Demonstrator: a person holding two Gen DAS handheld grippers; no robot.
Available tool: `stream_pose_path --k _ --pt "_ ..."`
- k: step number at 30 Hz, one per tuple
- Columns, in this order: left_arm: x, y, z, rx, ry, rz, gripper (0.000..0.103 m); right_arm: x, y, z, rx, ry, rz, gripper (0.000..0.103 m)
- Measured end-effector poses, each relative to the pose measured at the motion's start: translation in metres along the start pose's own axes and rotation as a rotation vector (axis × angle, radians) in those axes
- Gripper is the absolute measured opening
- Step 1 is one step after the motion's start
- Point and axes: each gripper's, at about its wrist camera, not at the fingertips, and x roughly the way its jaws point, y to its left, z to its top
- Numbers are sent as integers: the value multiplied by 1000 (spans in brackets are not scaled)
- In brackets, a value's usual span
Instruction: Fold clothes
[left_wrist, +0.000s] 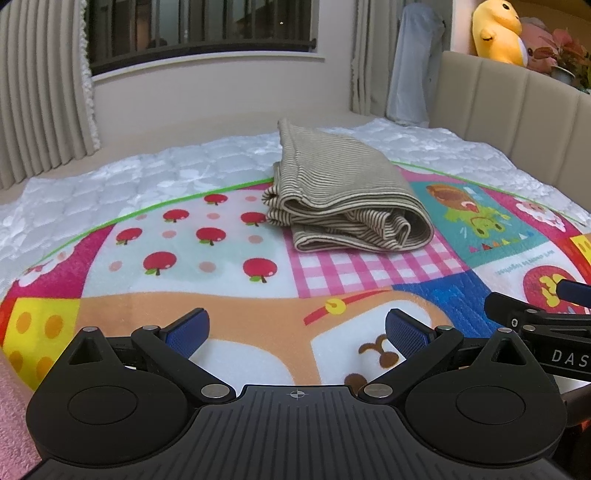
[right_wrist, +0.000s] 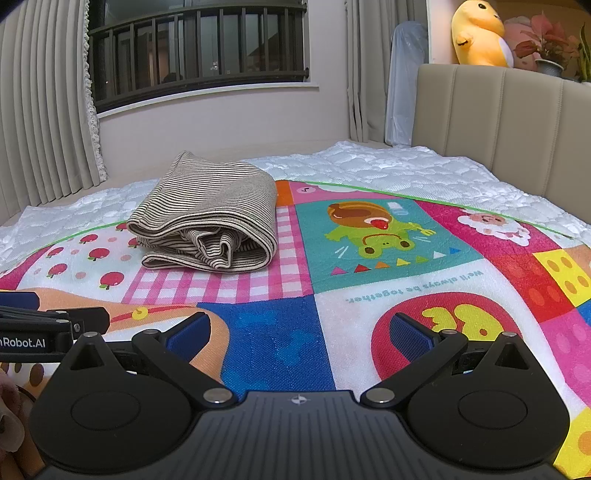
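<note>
A beige garment with thin dark stripes (left_wrist: 343, 199) (right_wrist: 210, 218) lies folded into a thick bundle on a colourful patchwork play mat (left_wrist: 229, 266) (right_wrist: 369, 314), over its pink checked patch. My left gripper (left_wrist: 297, 330) hovers open near the mat's front, well short of the bundle, nothing between its blue pads. My right gripper (right_wrist: 299, 332) is also open and empty, to the right of the left one and nearer than the garment. Each gripper's side shows at the edge of the other's view.
The mat lies on a white quilted mattress (left_wrist: 129, 173) (right_wrist: 406, 166). A beige padded headboard (right_wrist: 498, 122) stands on the right, with a yellow plush toy (right_wrist: 478, 33) and a potted plant (right_wrist: 550, 44) above it. Curtains (left_wrist: 40, 92) and a barred window (right_wrist: 199, 48) are behind.
</note>
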Motion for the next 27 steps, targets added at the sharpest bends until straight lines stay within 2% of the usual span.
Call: stream_pose_path --k 27 --pt "2 1 0 -6 16 2 103 2 0 0 1 6 -3 103"
